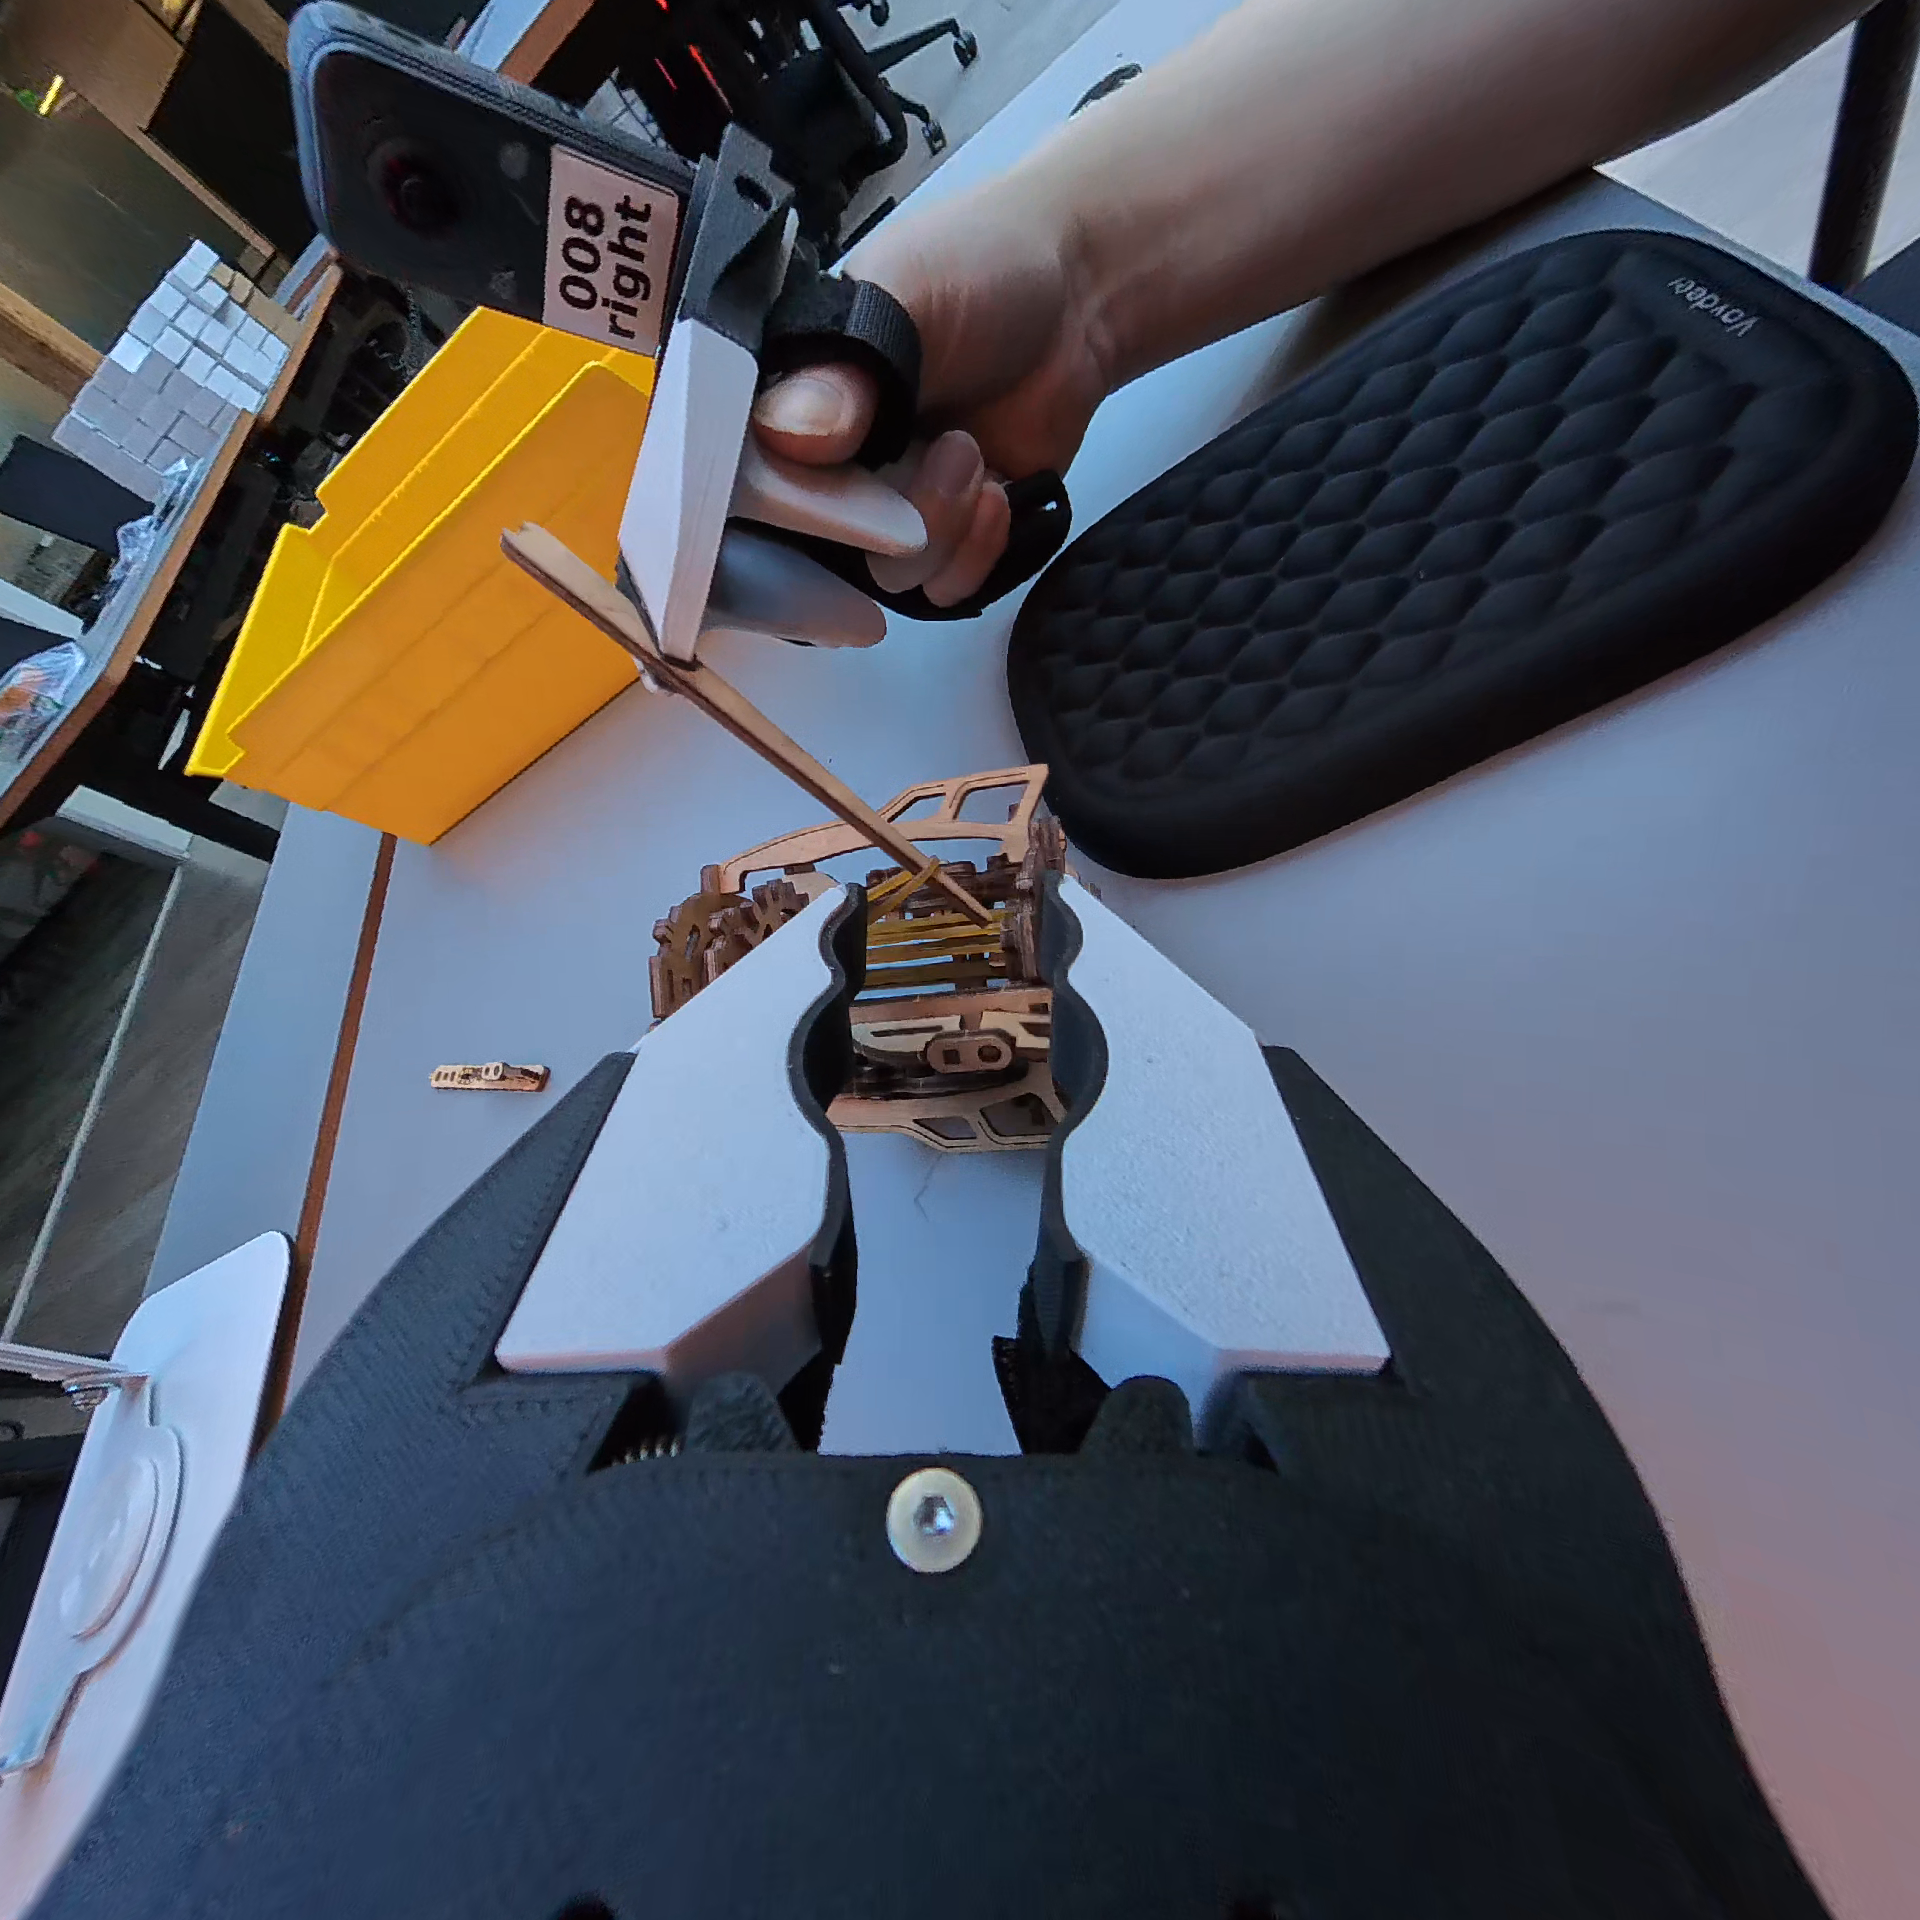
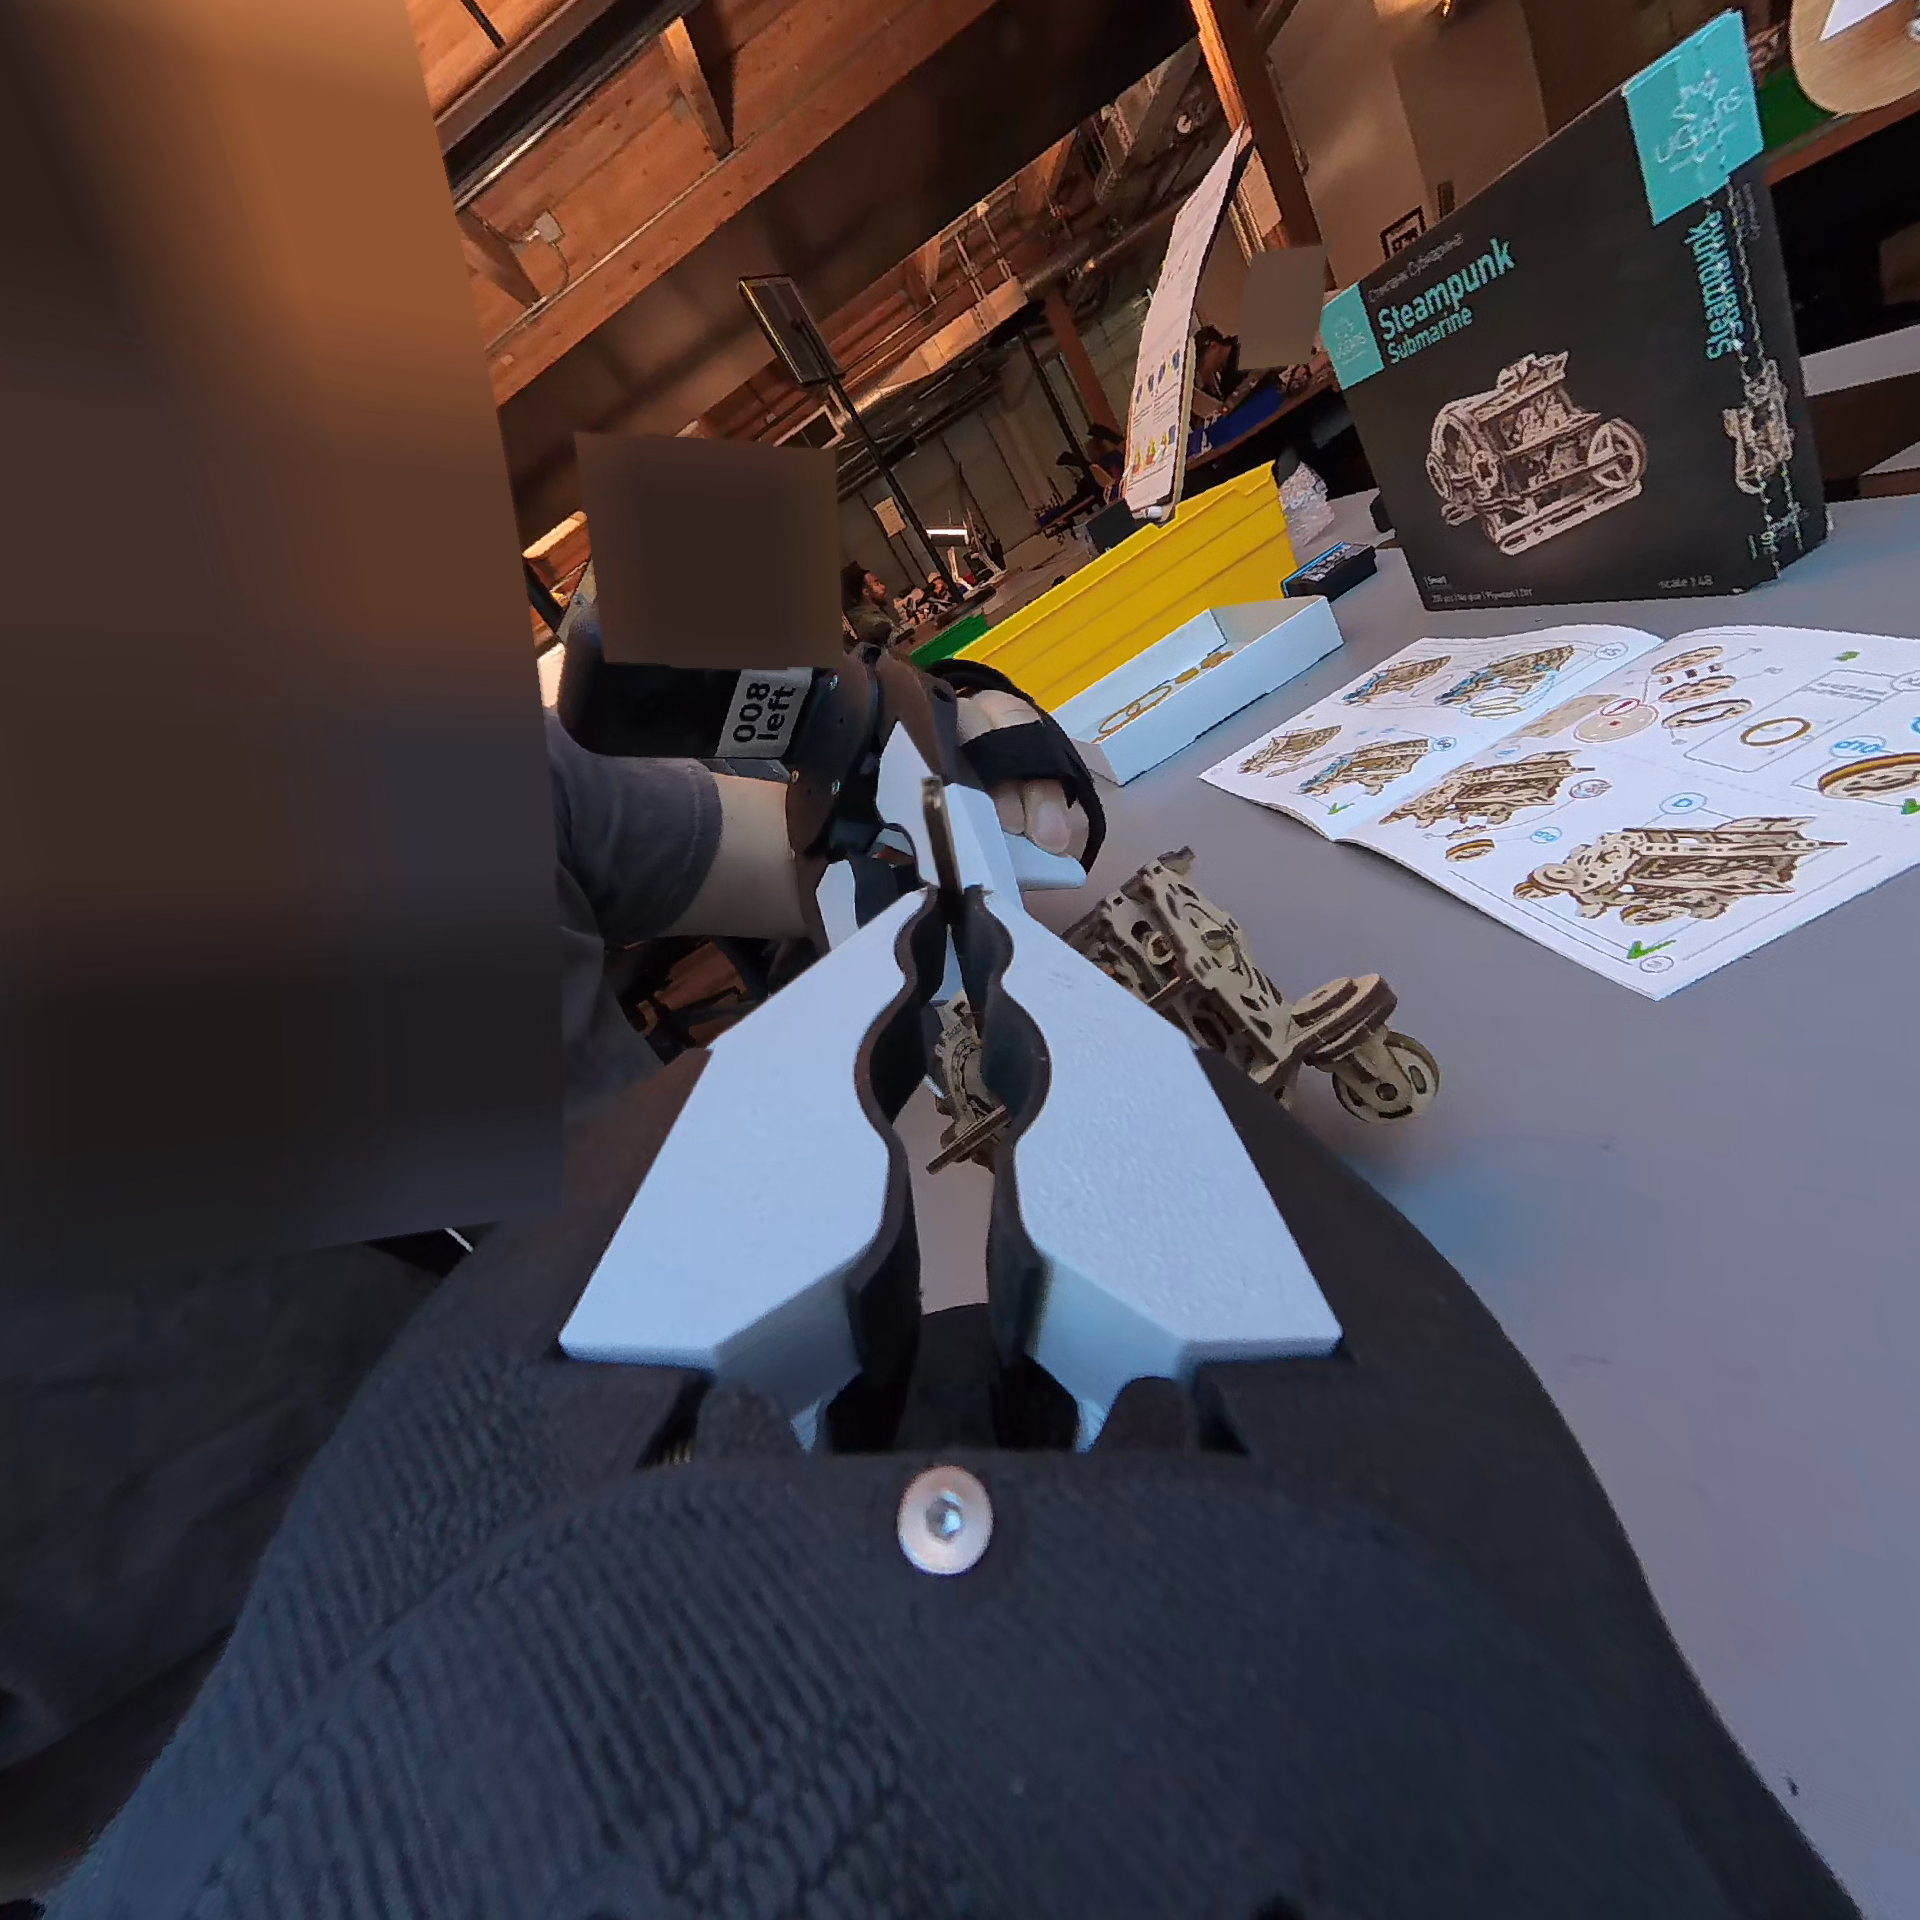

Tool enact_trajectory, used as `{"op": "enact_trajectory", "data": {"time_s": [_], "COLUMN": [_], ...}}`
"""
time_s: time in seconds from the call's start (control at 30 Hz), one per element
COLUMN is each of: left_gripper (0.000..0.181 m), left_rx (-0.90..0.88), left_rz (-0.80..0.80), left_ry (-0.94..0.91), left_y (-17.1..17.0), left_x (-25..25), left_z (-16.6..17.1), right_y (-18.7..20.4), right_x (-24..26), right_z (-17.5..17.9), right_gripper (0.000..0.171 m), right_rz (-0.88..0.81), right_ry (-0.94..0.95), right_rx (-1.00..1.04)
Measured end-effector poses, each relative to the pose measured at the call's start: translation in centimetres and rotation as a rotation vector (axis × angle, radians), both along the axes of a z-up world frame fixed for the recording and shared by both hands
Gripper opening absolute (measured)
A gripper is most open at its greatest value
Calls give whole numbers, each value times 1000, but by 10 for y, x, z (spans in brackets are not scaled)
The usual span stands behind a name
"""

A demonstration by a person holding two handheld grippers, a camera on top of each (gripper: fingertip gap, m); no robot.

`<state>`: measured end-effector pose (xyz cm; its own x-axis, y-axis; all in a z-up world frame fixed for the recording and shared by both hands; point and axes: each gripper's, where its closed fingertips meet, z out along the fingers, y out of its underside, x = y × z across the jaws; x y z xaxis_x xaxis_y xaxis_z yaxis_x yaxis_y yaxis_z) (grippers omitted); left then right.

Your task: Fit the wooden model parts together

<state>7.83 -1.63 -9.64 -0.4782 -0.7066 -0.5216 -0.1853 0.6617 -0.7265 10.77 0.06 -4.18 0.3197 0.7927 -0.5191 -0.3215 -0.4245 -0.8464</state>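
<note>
A half-built wooden model [image 1: 956, 1049] with gears and yellow rubber bands [image 1: 925, 935] stands on the grey table. My left gripper [image 1: 954, 906] is shut on its body, one finger on each side. My right gripper [image 1: 665, 649] is shut on a thin wooden stick [image 1: 790, 764]. It holds the stick slanting down, with the tip among the rubber bands. In the right wrist view the right gripper [image 2: 951, 909] pinches the stick [image 2: 935, 821] edge-on. The model [image 2: 1226, 987] lies just beyond, with the left gripper's fingers [image 2: 987, 842] on it.
A small loose wooden piece [image 1: 488, 1075] lies left of the model. A yellow bin [image 1: 416, 623] stands at the back left and a black cushioned pad [image 1: 1455, 540] at the right. An open instruction booklet [image 2: 1558, 790], a white tray [image 2: 1205, 675] and the kit box [image 2: 1579, 395] lie beyond. Tip to tip, the grippers are about 6 cm apart.
</note>
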Motion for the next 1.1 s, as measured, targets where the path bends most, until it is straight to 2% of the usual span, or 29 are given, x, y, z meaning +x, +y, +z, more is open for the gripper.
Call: {"op": "enact_trajectory", "data": {"time_s": [0.2, 0.27, 0.33, 0.47, 0.6, 0.73, 0.87, 1.1], "left_gripper": [34, 47, 48, 42, 39, 30, 32, 30], "left_rx": [45, 39, 25, 13, -39, -51, -13, -80], "left_rz": [-7, -5, -20, -45, -87, -118, -172, -267], "left_ry": [18, 16, 27, 24, 99, 154, 227, 323], "left_y": [-3, -5, -9, -16, -20, -9, -2, -14], "left_x": [-10, -13, -17, -21, -28, -28, -25, -28], "left_z": [0, 2, 2, 4, 6, 13, 10, 16], "right_y": [0, 0, -1, -2, -4, -5, -6, -7], "right_x": [-3, -4, -6, -9, -11, -12, -14, -15], "right_z": [0, 0, 0, -2, -2, -2, -2, -1], "right_gripper": [0, 0, 0, 0, 0, 0, 0, 0], "right_rz": [8, 15, 22, 37, 51, 55, 61, 67], "right_ry": [-7, -9, -11, -22, -26, -30, -38, -38], "right_rx": [9, 12, 15, 12, 13, 16, 21, 26]}}
